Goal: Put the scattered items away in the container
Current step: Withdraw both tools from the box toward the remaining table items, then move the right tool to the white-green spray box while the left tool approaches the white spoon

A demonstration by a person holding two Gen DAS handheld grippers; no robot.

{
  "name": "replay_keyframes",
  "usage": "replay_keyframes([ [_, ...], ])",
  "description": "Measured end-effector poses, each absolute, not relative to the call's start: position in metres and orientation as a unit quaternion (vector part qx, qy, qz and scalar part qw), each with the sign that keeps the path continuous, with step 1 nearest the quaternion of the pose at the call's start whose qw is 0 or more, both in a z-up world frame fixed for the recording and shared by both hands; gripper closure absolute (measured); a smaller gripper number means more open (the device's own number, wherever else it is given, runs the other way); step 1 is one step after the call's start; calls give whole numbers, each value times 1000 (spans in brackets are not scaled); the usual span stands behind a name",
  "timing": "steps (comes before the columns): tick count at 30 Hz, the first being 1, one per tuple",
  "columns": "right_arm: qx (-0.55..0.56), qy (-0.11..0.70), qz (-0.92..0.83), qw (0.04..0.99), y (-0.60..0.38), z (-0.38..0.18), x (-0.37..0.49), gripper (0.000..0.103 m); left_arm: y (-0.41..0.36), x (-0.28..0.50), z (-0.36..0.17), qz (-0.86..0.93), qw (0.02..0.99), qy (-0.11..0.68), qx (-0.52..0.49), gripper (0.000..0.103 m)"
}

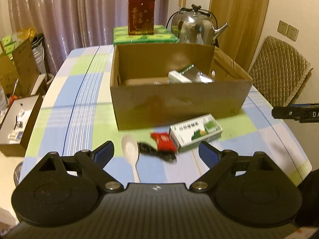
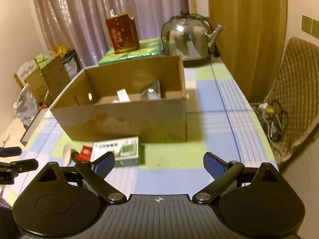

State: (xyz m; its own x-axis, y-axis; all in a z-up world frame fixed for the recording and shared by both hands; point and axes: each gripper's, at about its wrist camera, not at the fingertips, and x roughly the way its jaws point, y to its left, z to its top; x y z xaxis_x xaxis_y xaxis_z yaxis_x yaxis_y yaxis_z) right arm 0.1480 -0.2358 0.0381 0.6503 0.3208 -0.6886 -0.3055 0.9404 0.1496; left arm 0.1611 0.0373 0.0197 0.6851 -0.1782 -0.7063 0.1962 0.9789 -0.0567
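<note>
We hold our left gripper (image 1: pixel 156 152) and right gripper (image 2: pixel 159 160) above the near edge of the blue, green and white checked surface (image 2: pixel 219 123), each with its jaws spread wide and nothing between them. The open brown cardboard box (image 1: pixel 175 101) stands in the middle of the surface with a few small packets already inside. Just in front of its near wall lie a green-and-white carton (image 1: pixel 196 132), a small red packet (image 1: pixel 164 140) touching it, a black object (image 1: pixel 147 149) we cannot make out, and a white plastic spoon (image 1: pixel 130 151).
</note>
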Motion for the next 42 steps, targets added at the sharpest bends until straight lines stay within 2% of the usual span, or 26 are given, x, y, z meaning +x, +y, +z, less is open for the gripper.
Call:
replay_keyframes([
  [16,-14,411,187,892,-239,21,131,8,46,135,-1,-85,908,411,0,14],
  [42,-71,435,280,853,-172,-34,201,8,45,197,-41,-101,892,439,31,14],
])
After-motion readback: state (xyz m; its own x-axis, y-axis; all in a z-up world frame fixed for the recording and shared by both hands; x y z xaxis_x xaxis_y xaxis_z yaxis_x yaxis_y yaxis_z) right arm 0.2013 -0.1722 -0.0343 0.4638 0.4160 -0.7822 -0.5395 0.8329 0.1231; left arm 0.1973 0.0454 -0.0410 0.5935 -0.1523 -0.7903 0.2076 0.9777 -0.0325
